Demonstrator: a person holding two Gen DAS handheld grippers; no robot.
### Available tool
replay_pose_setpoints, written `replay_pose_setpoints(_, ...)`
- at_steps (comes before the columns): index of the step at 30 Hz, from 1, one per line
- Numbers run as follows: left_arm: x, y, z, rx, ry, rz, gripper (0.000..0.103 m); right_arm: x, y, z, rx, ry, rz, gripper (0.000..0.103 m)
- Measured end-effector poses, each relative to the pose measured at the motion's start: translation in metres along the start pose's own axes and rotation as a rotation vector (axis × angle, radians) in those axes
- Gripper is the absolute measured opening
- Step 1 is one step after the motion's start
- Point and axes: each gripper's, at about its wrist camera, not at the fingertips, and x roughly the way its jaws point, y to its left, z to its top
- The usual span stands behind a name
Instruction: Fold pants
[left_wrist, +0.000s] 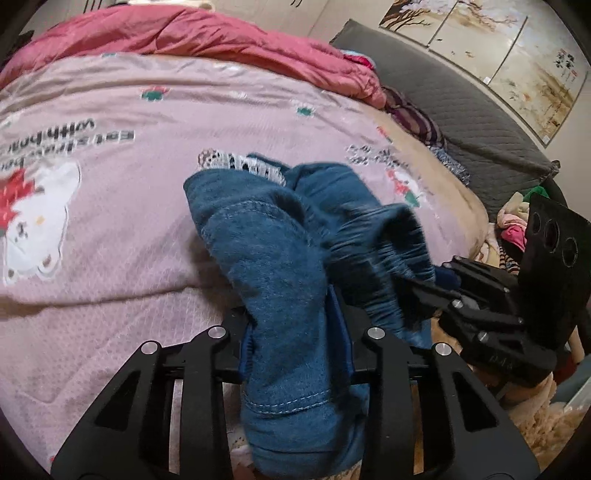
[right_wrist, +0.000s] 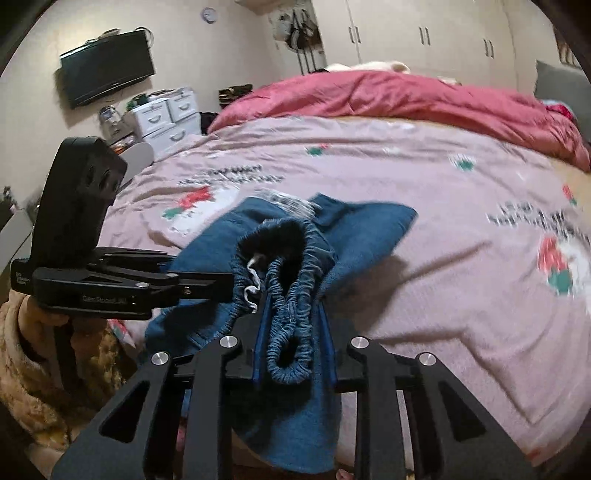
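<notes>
Small blue denim pants (left_wrist: 280, 236) hang bunched above the pink printed bedspread (left_wrist: 110, 221). My left gripper (left_wrist: 295, 332) is shut on a hem edge of the pants. My right gripper (right_wrist: 293, 325) is shut on the elastic waistband (right_wrist: 288, 291). The pants (right_wrist: 354, 221) droop onto the bed beyond it. In the left wrist view the right gripper (left_wrist: 436, 291) comes in from the right, close beside. In the right wrist view the left gripper (right_wrist: 207, 286) comes in from the left, pinching the cloth.
A red duvet (right_wrist: 406, 96) is heaped at the far side of the bed. A grey headboard (left_wrist: 461, 110) and loose clothes (left_wrist: 513, 221) lie to the right. White drawers (right_wrist: 166, 114) and a wall TV (right_wrist: 107, 70) stand beyond the bed's left side.
</notes>
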Motion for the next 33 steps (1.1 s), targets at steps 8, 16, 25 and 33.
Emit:
replay_pose_setpoints(8,-0.012,0.007,0.031,0.003,-0.049,0.057,0.026,0.018,-0.002,0.045,-0.032,-0.04,0.034,0.022)
replay_pose_setpoints(16,-0.016,0.037,0.071,-0.028,-0.081,0.106,0.026,0.05,-0.01,0.086,-0.023,-0.058,0.072,0.022)
replay_pose_setpoints(25,-0.002,0.061,0.081,-0.057,-0.079,0.111,0.026,0.084,-0.024,0.097,0.015,-0.023,0.091,0.022)
replay_pose_setpoints(33,0.015,0.084,0.074,-0.117,-0.043,0.13,0.026,0.105,-0.041,0.083,0.087,0.036,0.084,0.022)
